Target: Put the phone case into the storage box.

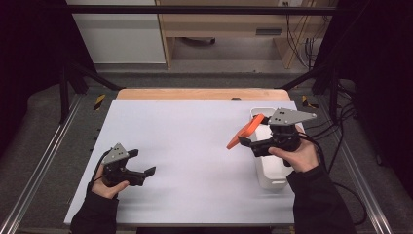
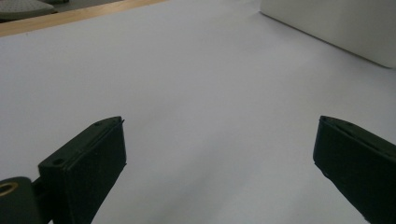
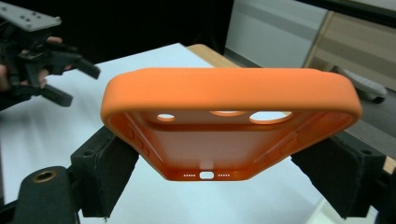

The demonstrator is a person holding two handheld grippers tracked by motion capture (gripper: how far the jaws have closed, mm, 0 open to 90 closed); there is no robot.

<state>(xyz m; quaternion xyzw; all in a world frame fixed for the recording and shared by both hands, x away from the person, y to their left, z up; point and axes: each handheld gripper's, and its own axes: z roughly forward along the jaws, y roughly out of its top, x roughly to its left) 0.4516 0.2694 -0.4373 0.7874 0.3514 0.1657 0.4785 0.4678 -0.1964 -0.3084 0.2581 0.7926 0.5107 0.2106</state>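
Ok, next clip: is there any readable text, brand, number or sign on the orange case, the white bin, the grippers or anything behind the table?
None can be read.
Orange silicone phone case, held between the right gripper jaws: no logo or lettering on it.
White plastic bin: blank.
Left gripper, open above the white table cover: no markings legible.
Yellow-and-black striped tape at the table corner: stripes, no words.
Dark plate on the wooden furniture: too blurred.

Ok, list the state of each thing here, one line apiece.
Orange phone case: clamped by its two long sides, held above the table, open side towards the right gripper's camera.
Right gripper: shut on the case.
Left gripper: open, fingers apart, holding nothing, over the white sheet.
White bin: upright on the sheet, contents hidden.
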